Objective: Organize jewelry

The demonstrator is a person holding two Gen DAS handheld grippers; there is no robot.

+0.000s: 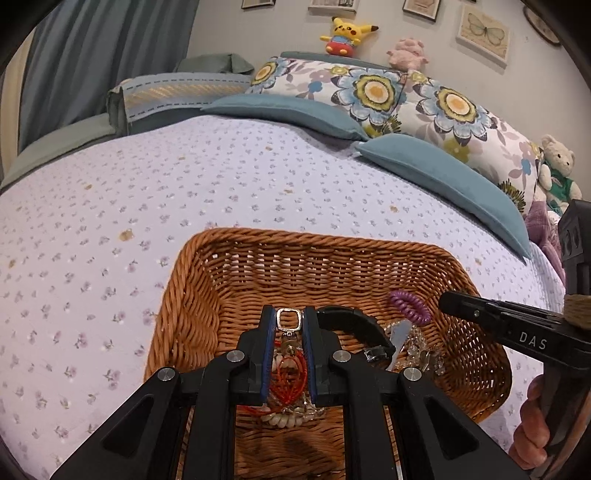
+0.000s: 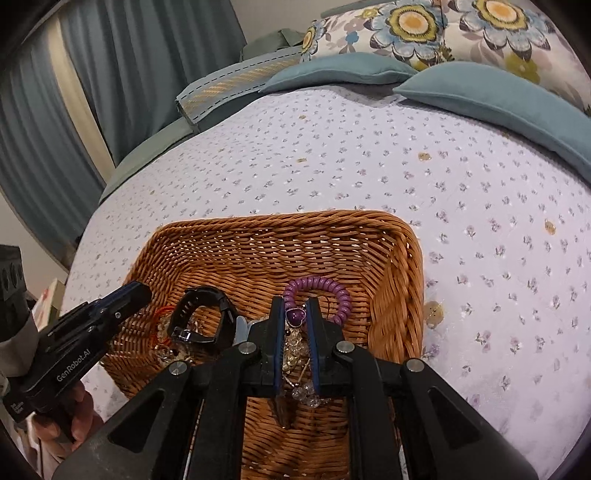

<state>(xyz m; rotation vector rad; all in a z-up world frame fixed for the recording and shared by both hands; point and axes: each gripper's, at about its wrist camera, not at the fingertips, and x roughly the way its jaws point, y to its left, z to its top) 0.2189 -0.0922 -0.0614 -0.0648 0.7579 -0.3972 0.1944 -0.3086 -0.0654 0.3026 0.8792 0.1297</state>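
A brown wicker basket (image 1: 258, 251) (image 2: 236, 236) sits on the bed and holds a jewelry pile. My left gripper (image 1: 289, 325) is shut on a silver square buckle piece (image 1: 287, 319) above red cord and shell beads (image 1: 286, 376). My right gripper (image 2: 295, 317) is shut on a purple heart pendant (image 2: 295, 318), over clear crystal beads (image 2: 295, 350). A purple coil bracelet (image 2: 325, 288) (image 1: 408, 306) and a black watch (image 2: 203, 314) (image 1: 354, 323) lie in the basket.
The basket stands on a lilac flowered bedspread (image 1: 147, 192). Teal and floral pillows (image 1: 388, 92) and plush toys (image 1: 347, 35) are at the headboard. Blue curtains (image 2: 55, 110) hang at the left.
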